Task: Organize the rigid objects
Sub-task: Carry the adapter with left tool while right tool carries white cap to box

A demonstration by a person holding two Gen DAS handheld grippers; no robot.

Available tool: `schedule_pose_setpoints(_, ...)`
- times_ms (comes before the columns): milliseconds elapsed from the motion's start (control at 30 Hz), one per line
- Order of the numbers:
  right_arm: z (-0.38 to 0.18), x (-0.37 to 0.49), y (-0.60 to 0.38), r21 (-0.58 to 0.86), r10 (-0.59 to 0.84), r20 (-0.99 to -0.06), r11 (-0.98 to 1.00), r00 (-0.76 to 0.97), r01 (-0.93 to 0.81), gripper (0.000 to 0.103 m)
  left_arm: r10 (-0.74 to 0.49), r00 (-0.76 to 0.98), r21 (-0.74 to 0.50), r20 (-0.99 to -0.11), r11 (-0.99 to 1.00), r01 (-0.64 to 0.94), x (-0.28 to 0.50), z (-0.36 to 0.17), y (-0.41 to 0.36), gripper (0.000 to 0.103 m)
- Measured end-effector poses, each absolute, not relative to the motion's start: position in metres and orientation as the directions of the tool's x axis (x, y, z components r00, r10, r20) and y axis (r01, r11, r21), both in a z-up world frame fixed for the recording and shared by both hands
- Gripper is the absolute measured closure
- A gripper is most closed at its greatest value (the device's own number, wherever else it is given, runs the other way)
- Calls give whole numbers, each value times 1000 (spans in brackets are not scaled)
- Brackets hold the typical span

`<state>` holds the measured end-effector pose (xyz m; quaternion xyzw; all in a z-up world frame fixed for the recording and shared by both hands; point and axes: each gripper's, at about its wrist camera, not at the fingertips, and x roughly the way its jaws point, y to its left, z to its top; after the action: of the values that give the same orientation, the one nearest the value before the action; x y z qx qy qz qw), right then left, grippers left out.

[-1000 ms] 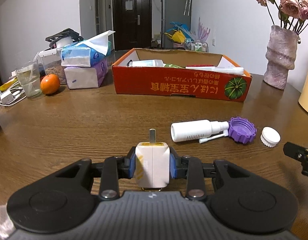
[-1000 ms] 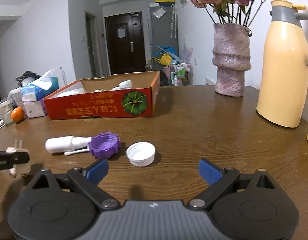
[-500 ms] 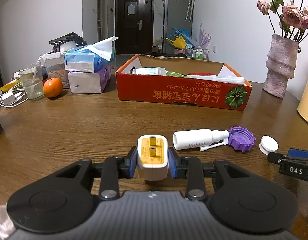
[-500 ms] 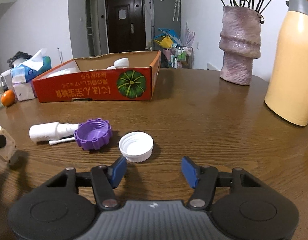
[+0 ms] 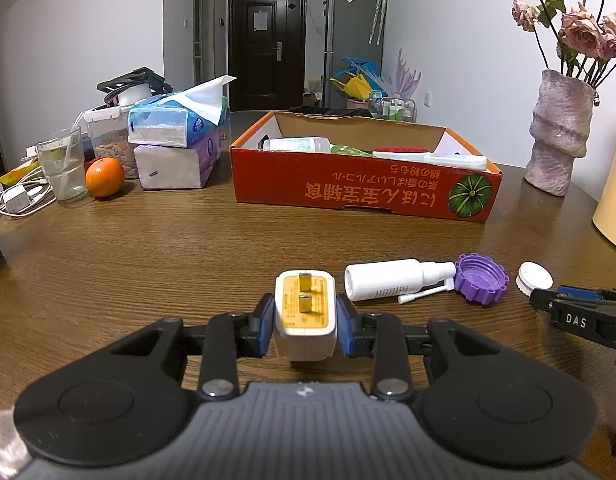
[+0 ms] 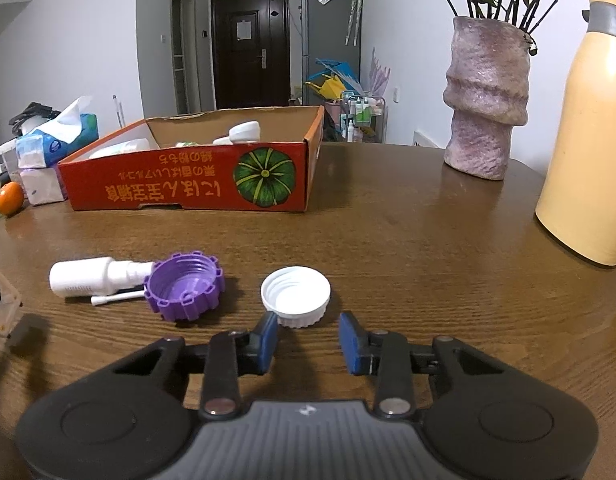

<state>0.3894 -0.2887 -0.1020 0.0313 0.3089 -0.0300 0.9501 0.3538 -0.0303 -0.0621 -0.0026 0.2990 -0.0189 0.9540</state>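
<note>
The left gripper's [image 5: 305, 316] jaws hold a small white plug charger with a yellow face and two metal prongs [image 5: 305, 308]. It sits tight between the blue pads, prongs pointing away, lifted a little off the brown wooden worktop [image 6: 408, 260].

The right gripper's [image 6: 308, 336] jaws are pulled in narrow. Nothing is pinched between them. The round white plastic screw cap [image 6: 295, 294] lies open side up just in front of the tips. One blue pad looks like it is touching the cap's near rim, but I cannot tell for sure.

Beside the white cap lies a bigger purple ridged plastic cap [image 6: 183, 286]. Touching that is a white plastic spray bottle [image 6: 83, 278] on its side. All three rest toward the near edge of the worktop.

Farther back, toward the far edge, sits the red cardboard box with the green pumpkin picture [image 6: 187, 192]. It already has some things in it.

I think the step now is picking up the white cap. The jaws look too narrow for it. Next they likely need to open wider, slide around the cap and squeeze. Then both things can go to the box.
</note>
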Motion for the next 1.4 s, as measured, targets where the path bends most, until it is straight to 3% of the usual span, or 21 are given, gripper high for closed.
schedule_pose_setpoints(133,-102,392,-289,50,-31,-588,996,808,75,62,-38,821,-16,-570,999,35,354,-62,-31,70)
schedule_pose_setpoints(200,-102,394,-288,55,-26,-587,996,809,72,48,-39,821,-17,-570,999,35,354,-62,-31,70)
schedule_pose_setpoints(233,-102,395,-287,54,-26,-587,996,809,72,47,-38,821,-17,-570,999,35,354,-62,-31,70)
schedule_pose_setpoints(367,-102,402,-285,52,-33,-591,996,806,78,50,-39,820,-17,-571,999,35,354,-62,-31,70)
schedule_pose_setpoints(433,-102,405,-283,41,-40,-590,996,806,79,65,-39,820,-18,-571,999,35,354,-62,-30,70)
schedule_pose_setpoints(900,-90,394,-288,79,-18,-538,994,843,71,66,-29,813,-56,-582,998,-5,361,-56,-36,70)
schedule_pose_setpoints(1400,-36,384,-307,42,154,-401,988,903,-150,66,68,840,-72,-538,989,-126,378,-25,-85,70)
